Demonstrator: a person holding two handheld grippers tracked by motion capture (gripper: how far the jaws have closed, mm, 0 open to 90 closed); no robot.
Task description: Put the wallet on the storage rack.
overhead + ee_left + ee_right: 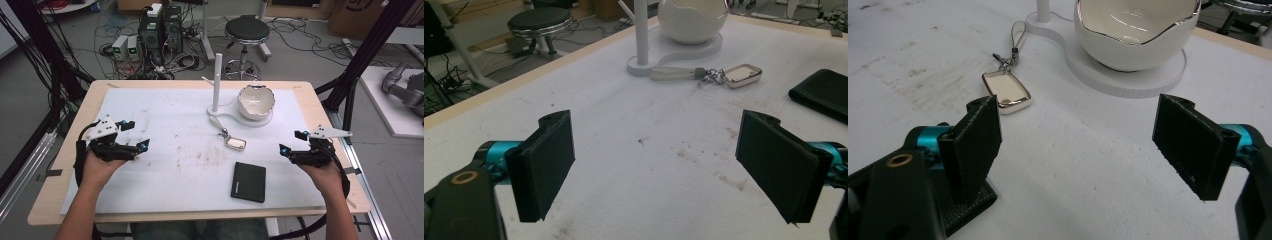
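Near the table's [70,150] far edge, a white egg-shaped ceramic bowl [256,101] sits on a white stand [250,120]; left gripper [142,146] and right gripper [284,149] gape wide, empty

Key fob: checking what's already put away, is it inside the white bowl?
No, the key fob lies on the mat in front of the bowl.

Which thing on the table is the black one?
The flat black rectangular wallet, near the right gripper; the bowl, stand and key fob are white.
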